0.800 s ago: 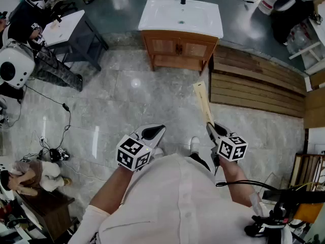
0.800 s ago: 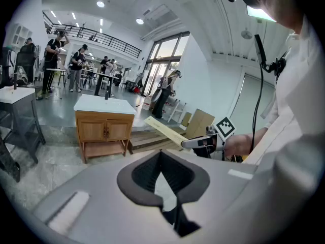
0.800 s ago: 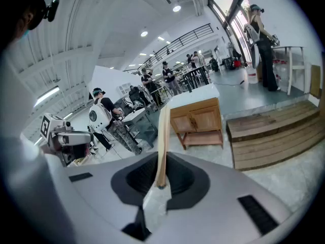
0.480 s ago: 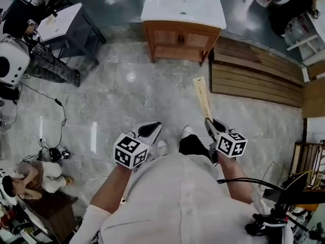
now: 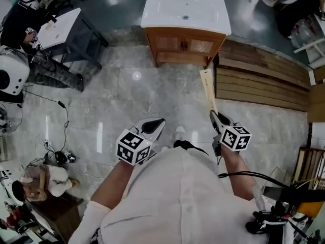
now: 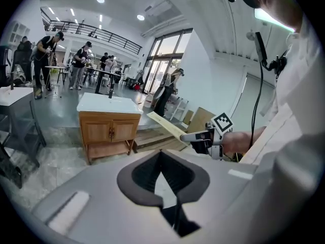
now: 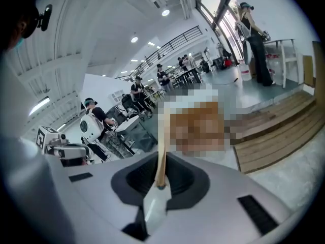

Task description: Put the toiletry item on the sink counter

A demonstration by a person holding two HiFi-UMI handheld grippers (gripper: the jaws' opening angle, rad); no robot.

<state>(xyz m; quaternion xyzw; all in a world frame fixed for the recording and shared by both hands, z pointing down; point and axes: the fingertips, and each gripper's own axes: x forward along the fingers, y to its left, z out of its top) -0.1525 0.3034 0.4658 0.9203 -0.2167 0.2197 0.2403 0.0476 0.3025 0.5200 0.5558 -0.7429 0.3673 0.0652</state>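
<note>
The toiletry item is a long, flat, pale beige pack (image 5: pixel 208 91). My right gripper (image 5: pixel 217 119) is shut on its near end, and the pack points forward toward the sink. In the right gripper view the pack (image 7: pixel 162 149) rises edge-on from between the jaws of that gripper (image 7: pixel 160 184). The sink counter (image 5: pixel 158 11) is a white top with a basin and a dark tap on a wooden cabinet, straight ahead across the floor. My left gripper (image 5: pixel 154 126) is shut and holds nothing. Its own view shows its jaws (image 6: pixel 161 154) together, with the cabinet (image 6: pixel 108 128) beyond.
A dark table with a white top (image 5: pixel 61 27) stands far left, beside a white machine (image 5: pixel 12 70) and floor cables (image 5: pixel 57 105). Stacked wooden planks (image 5: pixel 259 80) lie right of the cabinet. Several people stand in the hall behind.
I have stepped forward over the marble floor. The right gripper and its pack have drifted slightly right and up. Both grippers keep the same state.
</note>
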